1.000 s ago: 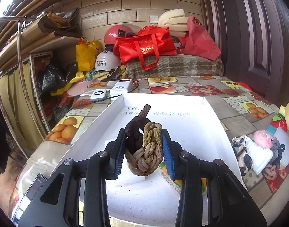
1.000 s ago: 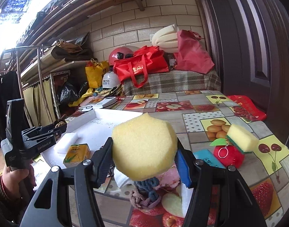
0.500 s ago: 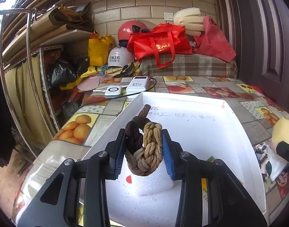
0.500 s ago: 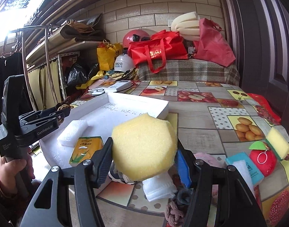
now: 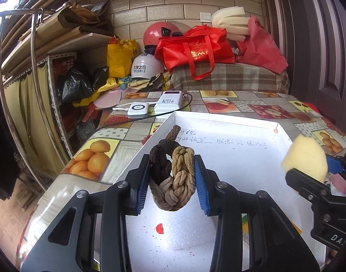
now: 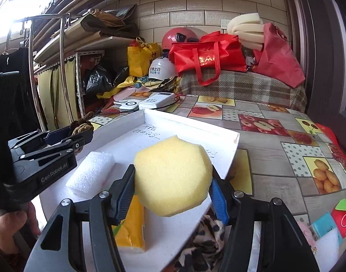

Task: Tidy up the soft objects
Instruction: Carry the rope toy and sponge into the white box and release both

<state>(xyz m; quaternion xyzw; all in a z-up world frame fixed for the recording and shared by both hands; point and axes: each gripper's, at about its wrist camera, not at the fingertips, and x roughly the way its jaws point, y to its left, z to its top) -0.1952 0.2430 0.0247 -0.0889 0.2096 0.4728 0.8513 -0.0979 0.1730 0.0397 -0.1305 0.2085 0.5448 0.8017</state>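
Delivery step: left gripper [image 5: 172, 180] clamped on brown-tan braided rope knot [image 5: 173, 176], right gripper [image 6: 173, 189] clamped on yellow foam sponge [image 6: 173, 176]; both hover over white foam tray [image 5: 229, 122]. Next, likely: lower, release beside white foam block [image 6: 90, 174]

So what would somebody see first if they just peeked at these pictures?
Probably the big yellow sponge squeezed in the right gripper, held over the white tray. Next, the brown braided rope knot pinched in the left gripper, also above that tray. Behind, a bright red bag sits by the brick wall.
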